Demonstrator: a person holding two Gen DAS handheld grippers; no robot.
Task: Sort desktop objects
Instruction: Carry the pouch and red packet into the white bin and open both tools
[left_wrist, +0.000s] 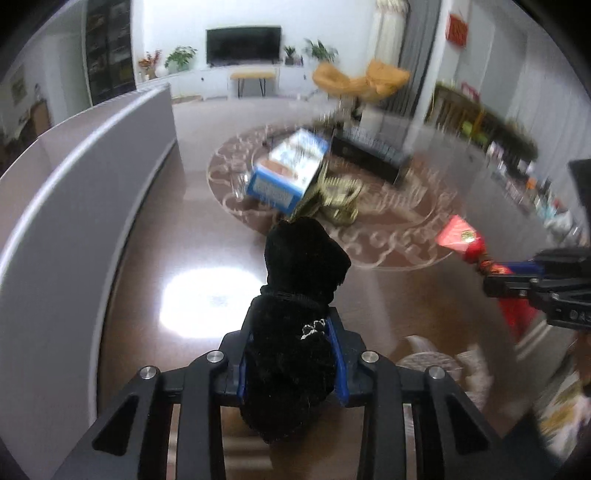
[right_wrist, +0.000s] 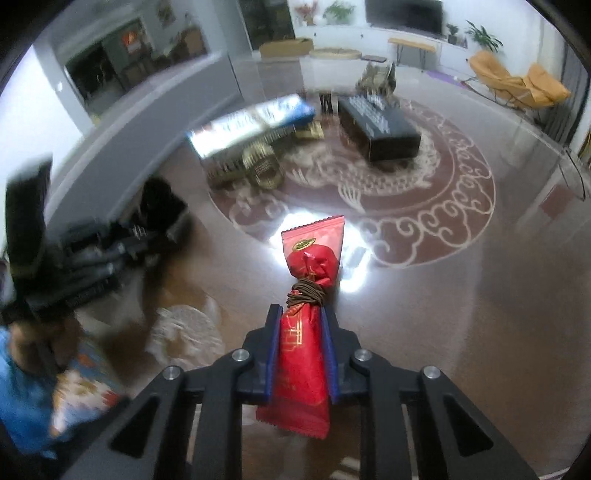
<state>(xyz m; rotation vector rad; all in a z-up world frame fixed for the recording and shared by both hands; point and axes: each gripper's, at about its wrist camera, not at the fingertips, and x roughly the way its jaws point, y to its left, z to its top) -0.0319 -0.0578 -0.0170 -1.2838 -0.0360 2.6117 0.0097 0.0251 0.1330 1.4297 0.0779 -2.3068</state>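
My left gripper (left_wrist: 291, 325) is shut on a black velvet pouch (left_wrist: 295, 317) with a thin silver chain, held above the glossy brown table (left_wrist: 177, 251). My right gripper (right_wrist: 301, 317) is shut on a red foil packet (right_wrist: 308, 332) tied with brown cord, also held above the table. Each gripper shows in the other's view: the right one with the red packet (left_wrist: 461, 236) at the far right, the left one (right_wrist: 110, 251) blurred at the left. A blue and white box (left_wrist: 288, 170) lies on gold wire racks (left_wrist: 332, 199) further back.
A long black box (right_wrist: 376, 125) lies on the round patterned mat (right_wrist: 443, 206). The blue box (right_wrist: 251, 122) and gold racks (right_wrist: 258, 166) sit left of it. A white lacy doily (right_wrist: 184, 332) lies near the front left. A grey partition (left_wrist: 74, 184) borders the table's left side.
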